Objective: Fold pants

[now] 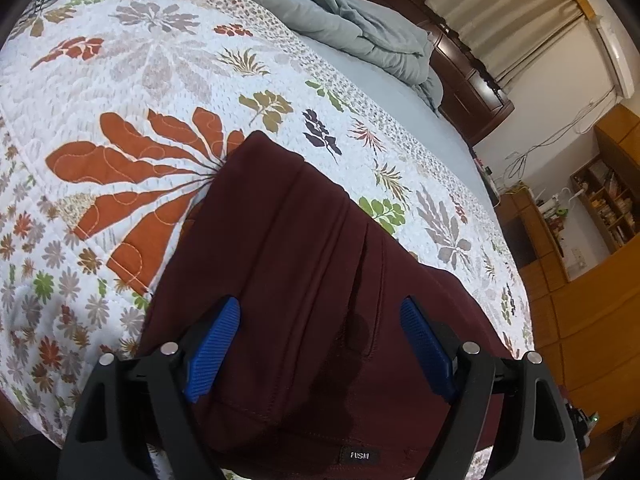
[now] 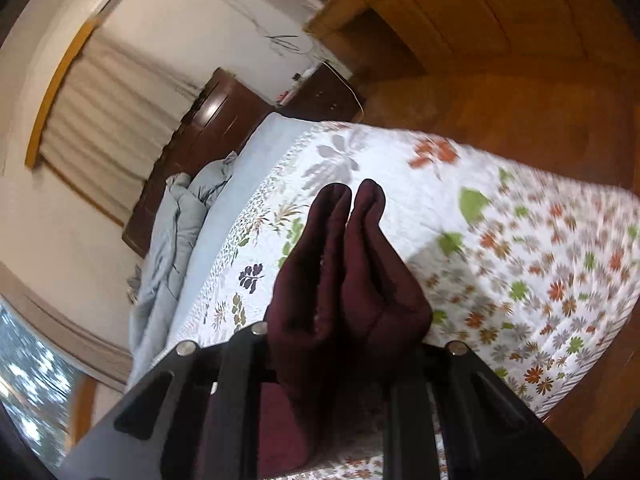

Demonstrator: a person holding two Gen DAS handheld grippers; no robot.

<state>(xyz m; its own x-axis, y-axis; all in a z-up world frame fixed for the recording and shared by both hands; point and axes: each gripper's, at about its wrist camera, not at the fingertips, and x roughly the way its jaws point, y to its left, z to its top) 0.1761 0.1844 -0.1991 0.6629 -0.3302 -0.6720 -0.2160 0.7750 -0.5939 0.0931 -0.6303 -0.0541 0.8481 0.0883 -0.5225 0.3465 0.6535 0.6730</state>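
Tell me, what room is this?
Most likely a bedroom: a bed with a flowery quilt, a rumpled grey duvet, and curtains over a window.

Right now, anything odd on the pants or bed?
Yes: a darker blotch on the maroon pants between the open left gripper fingers, possibly a damp stain. The grey duvet lies crumpled at the headboard.

Floral quilt (image 1: pixel 160 80) on bed; grey duvet (image 1: pixel 340 20) bunched by dark headboard (image 1: pixel 460 72); beige curtains (image 1: pixel 500 8).
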